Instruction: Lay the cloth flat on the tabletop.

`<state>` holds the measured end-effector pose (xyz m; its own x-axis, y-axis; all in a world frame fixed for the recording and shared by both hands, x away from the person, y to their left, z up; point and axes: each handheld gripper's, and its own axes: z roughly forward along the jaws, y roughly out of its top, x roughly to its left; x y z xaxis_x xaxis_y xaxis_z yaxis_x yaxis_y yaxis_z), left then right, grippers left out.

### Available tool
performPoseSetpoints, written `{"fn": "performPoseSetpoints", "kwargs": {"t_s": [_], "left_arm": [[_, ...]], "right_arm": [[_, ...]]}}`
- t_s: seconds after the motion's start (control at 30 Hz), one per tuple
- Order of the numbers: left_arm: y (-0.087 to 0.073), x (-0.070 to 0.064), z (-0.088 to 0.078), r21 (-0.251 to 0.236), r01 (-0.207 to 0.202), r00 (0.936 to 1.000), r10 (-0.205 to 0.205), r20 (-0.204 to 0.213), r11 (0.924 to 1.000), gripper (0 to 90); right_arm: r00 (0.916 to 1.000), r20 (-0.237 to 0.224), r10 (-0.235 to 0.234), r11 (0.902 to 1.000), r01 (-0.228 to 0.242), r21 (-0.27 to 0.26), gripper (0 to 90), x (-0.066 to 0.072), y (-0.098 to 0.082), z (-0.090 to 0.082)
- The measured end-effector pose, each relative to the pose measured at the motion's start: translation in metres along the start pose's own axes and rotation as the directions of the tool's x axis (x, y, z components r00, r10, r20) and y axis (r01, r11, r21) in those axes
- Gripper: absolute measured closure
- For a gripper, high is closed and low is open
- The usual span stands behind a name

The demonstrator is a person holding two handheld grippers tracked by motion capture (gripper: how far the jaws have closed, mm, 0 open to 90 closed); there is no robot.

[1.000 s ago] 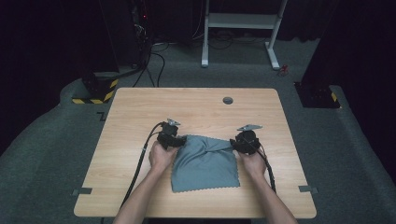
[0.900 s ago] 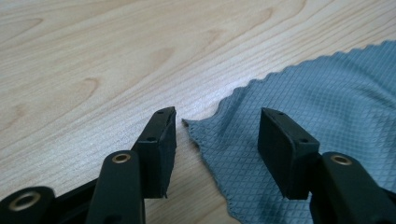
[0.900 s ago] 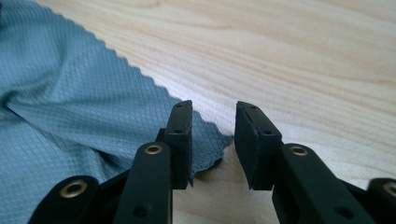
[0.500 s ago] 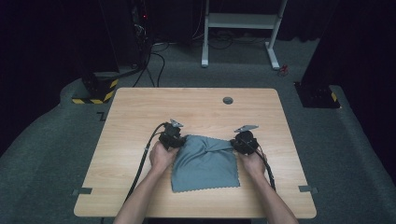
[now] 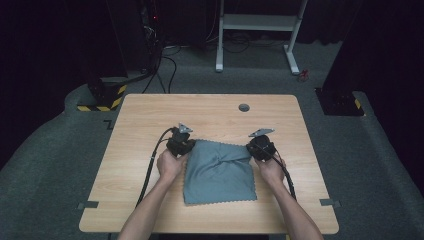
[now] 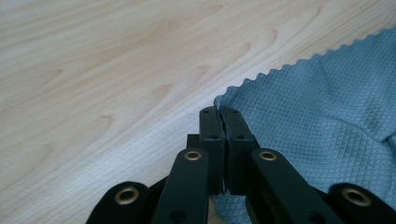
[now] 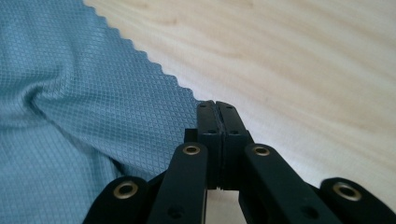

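The left gripper (image 6: pixel 219 112) was clenched on the far left corner of the grey cloth (image 5: pixel 219 170), its jaws having just been closing with the zigzag hem pinched between them. The right gripper (image 7: pixel 216 106) had likewise just closed, grasping the far right corner. The cloth lay between the two, puckered along its far edge, which had been flatter a second before. Beyond both grippers the wooden table (image 5: pixel 210 112) ran bare to a small round grommet (image 5: pixel 244 107) near its far edge.
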<state>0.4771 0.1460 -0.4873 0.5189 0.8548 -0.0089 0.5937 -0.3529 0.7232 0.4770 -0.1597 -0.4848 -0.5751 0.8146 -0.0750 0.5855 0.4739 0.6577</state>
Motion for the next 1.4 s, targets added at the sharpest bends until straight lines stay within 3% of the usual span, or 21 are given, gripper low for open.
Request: {"fn": "performPoseSetpoints", "kwargs": {"t_s": [0.13,0.37,0.7,0.93,1.13,1.2,1.3,1.4], "left_arm": [[-0.001,0.004,0.001,-0.01,0.029,0.9995,-0.029,-0.012,0.9995,88.0],[-0.005,0.006,0.012,0.028,0.029,0.9984,-0.027,-0.049,0.9992,87.9],[-0.007,0.004,0.021,0.046,0.021,0.9964,-0.018,-0.083,0.9987,87.9],[-0.008,0.003,0.028,0.052,0.038,0.9943,-0.032,-0.102,0.9979,87.9],[-0.01,0.002,0.027,0.058,0.016,0.9916,-0.008,-0.129,0.9982,86.8],[-0.01,0.004,0.027,0.054,0.031,0.9905,-0.023,-0.136,0.9981,83.9],[-0.009,0.01,0.025,0.04,0.067,0.9881,-0.061,-0.141,0.9969,73.3],[-0.01,0.01,0.013,-0.014,0.087,0.9908,-0.088,-0.103,0.9962,65.2]], "right_arm": [[0.9998,0.016,-0.011,0.9999,0.011,-0.006,90.0,0.0,0.01,0.0],[0.9988,0.049,-0.008,0.9998,0.009,-0.018,90.0,-0.001,0.023,0.01],[0.9976,0.067,0.017,0.9999,-0.017,0.001,89.9,-0.005,0.02,0.03],[0.9961,0.068,0.056,0.9984,-0.057,0.001,89.9,-0.008,0.02,0.04],[0.9968,0.059,0.054,0.9984,-0.055,0.015,89.3,-0.007,0.018,0.047],[0.9963,0.057,0.065,0.9976,-0.066,0.022,86.5,-0.007,0.017,0.049],[0.9935,0.036,0.107,0.994,-0.108,0.016,70.5,-0.012,0.016,0.047],[0.9908,0.005,0.135,0.9907,-0.135,-0.016,65.4,-0.011,0.015,0.035]]}}
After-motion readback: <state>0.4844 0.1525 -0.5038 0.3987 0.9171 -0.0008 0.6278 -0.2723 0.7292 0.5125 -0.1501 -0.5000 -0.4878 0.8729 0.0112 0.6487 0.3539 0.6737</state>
